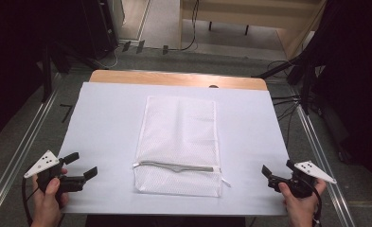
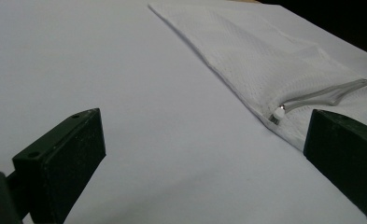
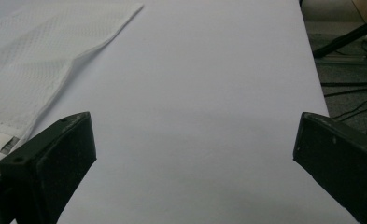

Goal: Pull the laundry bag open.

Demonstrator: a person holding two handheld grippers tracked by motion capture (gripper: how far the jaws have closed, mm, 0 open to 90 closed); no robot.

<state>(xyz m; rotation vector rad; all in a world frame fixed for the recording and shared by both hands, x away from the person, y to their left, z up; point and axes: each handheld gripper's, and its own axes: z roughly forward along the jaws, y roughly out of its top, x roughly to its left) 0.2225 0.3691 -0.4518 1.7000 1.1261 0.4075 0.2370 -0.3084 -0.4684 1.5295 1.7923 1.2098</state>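
A white mesh laundry bag (image 1: 179,142) lies flat in the middle of the white-covered table (image 1: 103,123). Its grey zipper (image 1: 176,166) runs across near the bag's front end, with the pull at its right end (image 1: 225,182). My left gripper (image 1: 84,164) is held low at the table's front left, open and holding nothing, a short way left of the bag. In the left gripper view the bag (image 2: 265,56) and zipper (image 2: 321,93) lie ahead to the right of the gripper (image 2: 204,135). My right gripper (image 1: 277,166) stands open at the front right. In its view, the bag (image 3: 36,56) lies to the left of the gripper (image 3: 195,140).
A strip of bare wooden tabletop (image 1: 174,78) shows at the far edge. Metal floor rails (image 1: 18,156) run along both sides of the table. Cables and stand legs (image 1: 292,101) lie on the floor at the right. Bare white cover surrounds the bag.
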